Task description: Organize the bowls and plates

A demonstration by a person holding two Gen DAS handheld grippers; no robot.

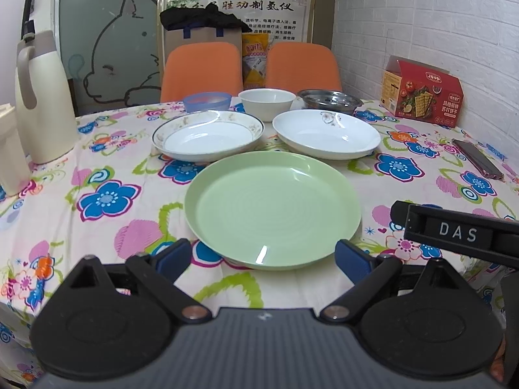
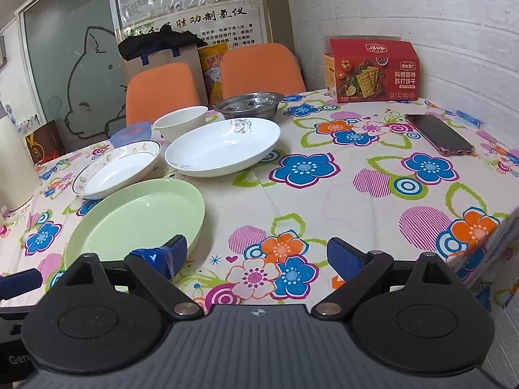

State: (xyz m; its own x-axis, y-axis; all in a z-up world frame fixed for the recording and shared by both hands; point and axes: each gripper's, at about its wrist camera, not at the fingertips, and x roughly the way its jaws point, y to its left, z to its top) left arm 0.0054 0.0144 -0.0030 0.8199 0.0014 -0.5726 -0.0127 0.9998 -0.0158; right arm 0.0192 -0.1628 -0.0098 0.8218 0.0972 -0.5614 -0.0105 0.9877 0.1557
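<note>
A green plate (image 1: pixel 272 210) (image 2: pixel 139 217) lies nearest on the flowered table. Behind it sit a gold-rimmed white plate (image 1: pixel 207 136) (image 2: pixel 116 168) on the left and a white plate with a small flower print (image 1: pixel 326 134) (image 2: pixel 223 146) on the right. Farther back stand a blue bowl (image 1: pixel 207 100) (image 2: pixel 131 133), a white bowl (image 1: pixel 267 102) (image 2: pixel 180 121) and a steel bowl (image 1: pixel 329 100) (image 2: pixel 249 103). My left gripper (image 1: pixel 263 261) is open, just short of the green plate's near rim. My right gripper (image 2: pixel 259 254) is open over bare tablecloth, right of that plate.
A cream jug (image 1: pixel 42 97) stands at the table's left. A red cracker box (image 1: pixel 421 92) (image 2: pixel 373 71) and a phone (image 1: pixel 478 159) (image 2: pixel 439 134) are on the right by the brick wall. Two orange chairs (image 1: pixel 202 69) (image 2: pixel 259 68) sit behind the table.
</note>
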